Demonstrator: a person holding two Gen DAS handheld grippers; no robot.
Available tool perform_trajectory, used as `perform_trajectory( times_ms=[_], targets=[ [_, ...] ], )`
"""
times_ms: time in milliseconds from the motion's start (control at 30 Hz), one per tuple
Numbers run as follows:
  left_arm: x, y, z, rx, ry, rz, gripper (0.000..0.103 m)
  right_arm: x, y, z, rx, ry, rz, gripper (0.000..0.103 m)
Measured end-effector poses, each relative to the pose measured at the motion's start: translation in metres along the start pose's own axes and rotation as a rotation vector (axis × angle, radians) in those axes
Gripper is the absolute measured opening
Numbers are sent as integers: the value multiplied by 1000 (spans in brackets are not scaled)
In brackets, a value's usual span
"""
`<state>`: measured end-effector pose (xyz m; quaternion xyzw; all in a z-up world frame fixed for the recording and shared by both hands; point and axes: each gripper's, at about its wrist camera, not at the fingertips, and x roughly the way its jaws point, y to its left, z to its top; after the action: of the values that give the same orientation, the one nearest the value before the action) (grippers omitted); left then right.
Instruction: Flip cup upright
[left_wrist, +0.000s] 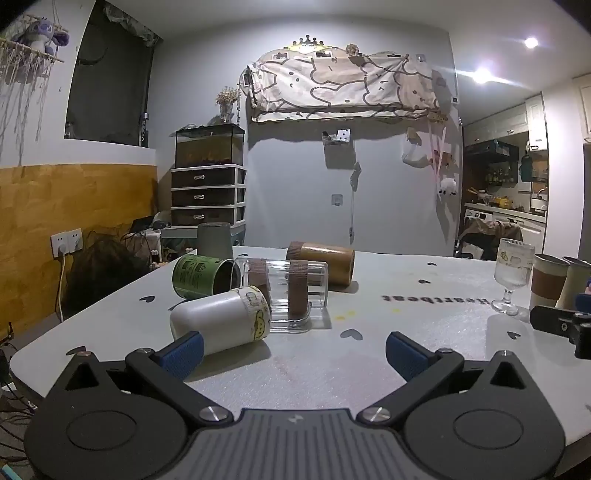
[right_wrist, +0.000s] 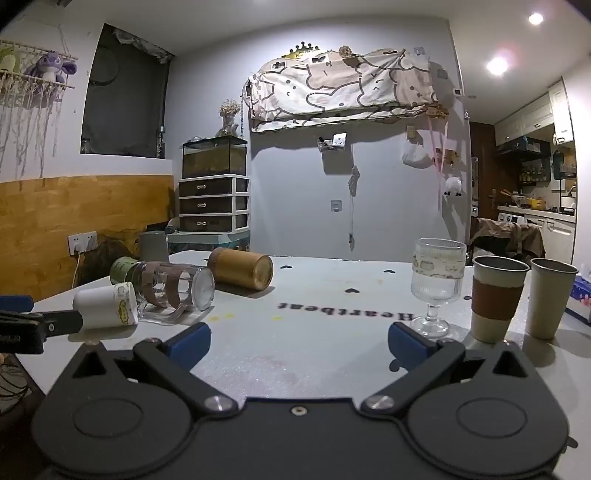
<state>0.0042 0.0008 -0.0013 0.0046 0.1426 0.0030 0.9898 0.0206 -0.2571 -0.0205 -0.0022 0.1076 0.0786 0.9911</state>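
A pale surface (left_wrist: 369, 280) printed with small hearts carries several cups. Four lie on their sides in a cluster at its left: a gold cup (left_wrist: 321, 260) farthest back, a clear glass mug (left_wrist: 288, 291), a green cup (left_wrist: 201, 277), and nearest, a white cup (left_wrist: 218, 325) with a yellow cartoon band. A stemmed glass (right_wrist: 437, 282) and two tumblers (right_wrist: 496, 295) stand upright at the right. The left gripper (left_wrist: 293, 350) has its jaws spread wide and empty; the white cup lies just ahead and to their left, its long axis running roughly left to right, beside the left pad. The right gripper (right_wrist: 299, 343), also spread and empty, sits well apart from it, so the left hand is nearer.
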Motion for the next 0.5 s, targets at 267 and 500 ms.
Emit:
perform_trajectory(
  times_ms=[267,500],
  targets=[
    [1,1,-1,-4,2,0,103,-1,2,0,4,-1,0,103],
    [1,1,-1,-4,3,0,103,1,3,-1,5,-1,0,103]
  ],
)
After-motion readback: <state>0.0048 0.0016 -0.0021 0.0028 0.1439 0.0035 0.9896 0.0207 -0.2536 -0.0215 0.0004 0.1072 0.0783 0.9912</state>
